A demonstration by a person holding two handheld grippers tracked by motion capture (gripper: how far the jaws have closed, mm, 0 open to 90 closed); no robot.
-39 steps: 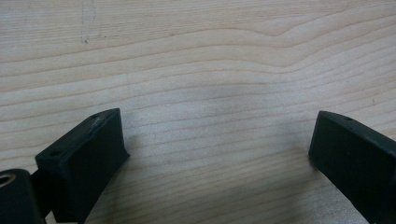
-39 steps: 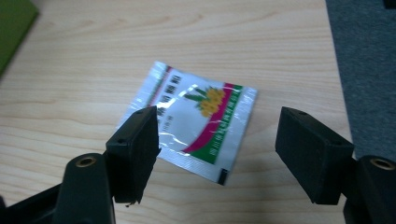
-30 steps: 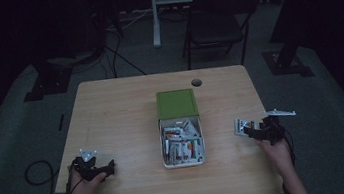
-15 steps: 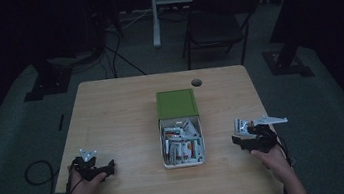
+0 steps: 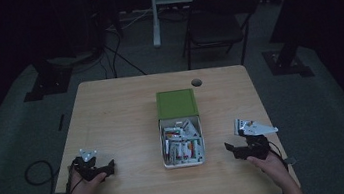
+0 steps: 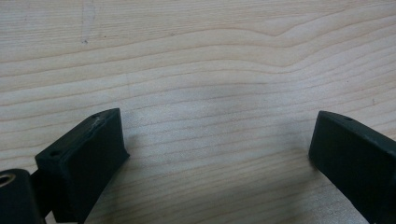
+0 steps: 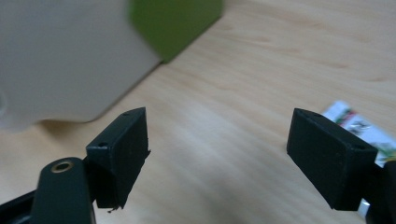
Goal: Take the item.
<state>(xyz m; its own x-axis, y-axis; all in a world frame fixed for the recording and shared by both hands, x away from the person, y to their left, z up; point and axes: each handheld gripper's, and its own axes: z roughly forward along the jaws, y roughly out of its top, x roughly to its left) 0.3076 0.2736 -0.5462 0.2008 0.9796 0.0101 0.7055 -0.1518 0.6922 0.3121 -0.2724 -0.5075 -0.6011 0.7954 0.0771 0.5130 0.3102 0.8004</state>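
A white box [image 5: 165, 148] holding several small packets stands mid-table, its green lid [image 5: 176, 103] lying open behind it. My left gripper [image 5: 110, 166] rests near the front left of the table, open over bare wood [image 6: 217, 135]. To the right of the box, my right gripper [image 5: 228, 147] is open with nothing between its jaws [image 7: 217, 135] and points toward the box. The box's pale wall [image 7: 60, 56] and the green lid [image 7: 173, 23] lie ahead of it. A loose white packet [image 5: 239, 126] lies on the table beside it, and it shows again as the packet [image 7: 355, 122] behind the right jaw.
The wooden table [image 5: 117, 119] has a cable hole [image 5: 196, 82] at its back edge. A dark chair [image 5: 218, 20] and stand bases sit on the floor beyond. A cable [image 5: 36, 170] loops off the table's left side.
My right gripper has moved left toward the box and slightly nearer the front edge. The left gripper has stayed put.
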